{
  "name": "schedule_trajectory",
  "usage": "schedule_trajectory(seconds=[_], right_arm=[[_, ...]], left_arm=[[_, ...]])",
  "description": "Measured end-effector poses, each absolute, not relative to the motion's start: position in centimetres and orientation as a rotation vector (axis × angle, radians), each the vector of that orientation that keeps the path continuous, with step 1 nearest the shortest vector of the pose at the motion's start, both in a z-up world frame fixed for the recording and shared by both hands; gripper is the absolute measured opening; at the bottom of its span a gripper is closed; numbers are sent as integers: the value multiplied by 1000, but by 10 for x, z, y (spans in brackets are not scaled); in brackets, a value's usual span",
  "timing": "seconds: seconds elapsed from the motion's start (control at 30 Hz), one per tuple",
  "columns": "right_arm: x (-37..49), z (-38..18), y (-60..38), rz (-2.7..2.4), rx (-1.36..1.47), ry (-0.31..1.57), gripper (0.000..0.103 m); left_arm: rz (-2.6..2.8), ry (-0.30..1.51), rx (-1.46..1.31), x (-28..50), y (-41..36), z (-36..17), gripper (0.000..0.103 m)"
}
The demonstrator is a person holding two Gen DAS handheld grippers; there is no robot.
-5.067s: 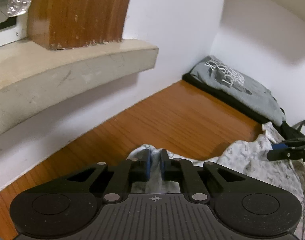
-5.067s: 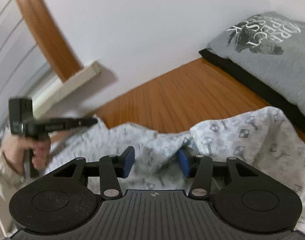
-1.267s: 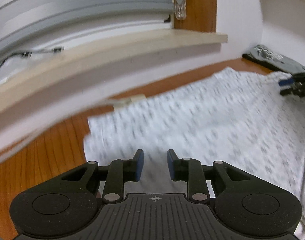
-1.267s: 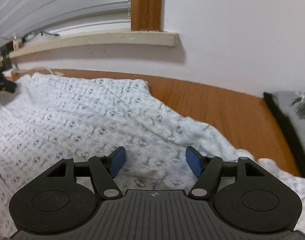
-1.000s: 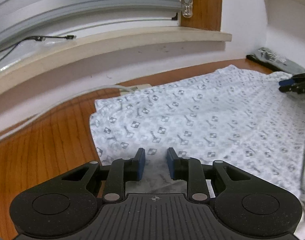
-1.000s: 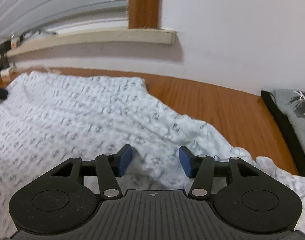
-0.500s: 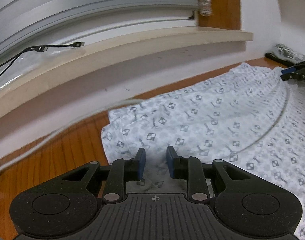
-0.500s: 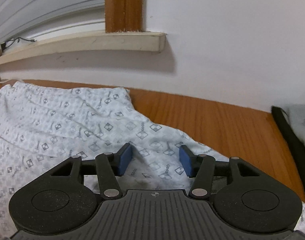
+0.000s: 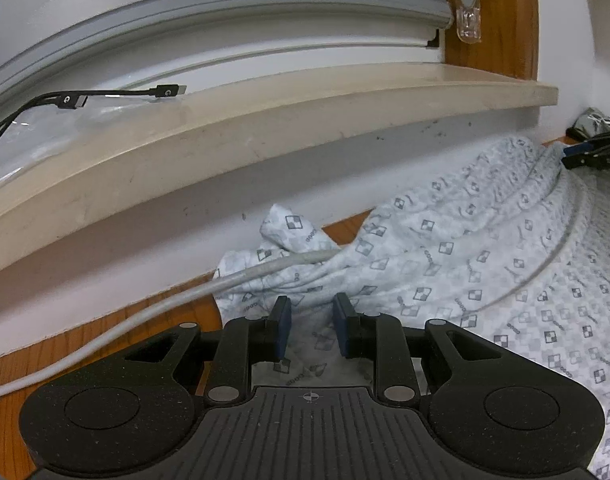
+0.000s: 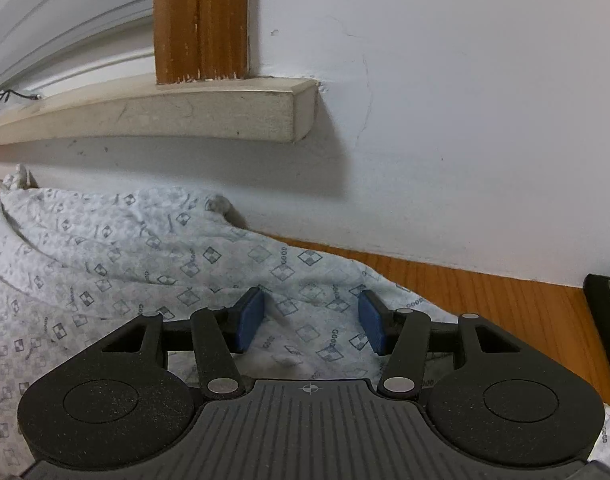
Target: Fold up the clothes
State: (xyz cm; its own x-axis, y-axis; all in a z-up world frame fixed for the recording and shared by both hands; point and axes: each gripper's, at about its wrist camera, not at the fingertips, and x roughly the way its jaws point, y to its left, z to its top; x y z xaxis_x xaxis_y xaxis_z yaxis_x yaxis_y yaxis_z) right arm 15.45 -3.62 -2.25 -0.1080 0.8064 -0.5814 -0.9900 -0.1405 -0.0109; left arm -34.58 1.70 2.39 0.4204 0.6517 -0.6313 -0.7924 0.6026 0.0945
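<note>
On the wooden table [image 9: 85,344] below the sill [image 9: 265,132]: one patterned white garment [image 9: 485,264], spread wide, far edge bunched against the wall [image 10: 465,120]. One white cable [image 9: 105,340] crosses it from the left and curves on over the cloth to the right. Two black connectors [image 9: 117,96] lie on the sill. Left gripper [image 9: 312,330]: jaws narrowly parted, cloth between the two blue pads, contact uncertain. Right gripper [image 10: 311,322]: jaws wide apart over the garment's right edge, holding nothing. One dark folded garment [image 10: 601,320] at far right, part in view.
</note>
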Motion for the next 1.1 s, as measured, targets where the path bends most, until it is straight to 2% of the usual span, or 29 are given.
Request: schedule_trajectory(seconds=[0.13, 0.37, 0.47, 0.7, 0.9, 1.1], right_arm=[[153, -22, -27, 1629, -535, 449, 52], [110, 2, -63, 1579, -662, 315, 57], [84, 19, -99, 1672, -628, 326, 58], [-15, 24, -156, 1935, -550, 430, 58], [-103, 27, -187, 2146, -644, 471, 57], [-148, 30, -210, 2213, -751, 415, 56]], left_arm=[[929, 667, -264, -347, 19, 25, 27], [998, 676, -332, -347, 4, 42, 25], [985, 678, -285, -350, -34, 55, 36], [970, 672, -290, -366, -112, 52, 36], [969, 641, -343, -383, -150, 42, 36], [951, 582, -363, -393, -179, 53, 32]])
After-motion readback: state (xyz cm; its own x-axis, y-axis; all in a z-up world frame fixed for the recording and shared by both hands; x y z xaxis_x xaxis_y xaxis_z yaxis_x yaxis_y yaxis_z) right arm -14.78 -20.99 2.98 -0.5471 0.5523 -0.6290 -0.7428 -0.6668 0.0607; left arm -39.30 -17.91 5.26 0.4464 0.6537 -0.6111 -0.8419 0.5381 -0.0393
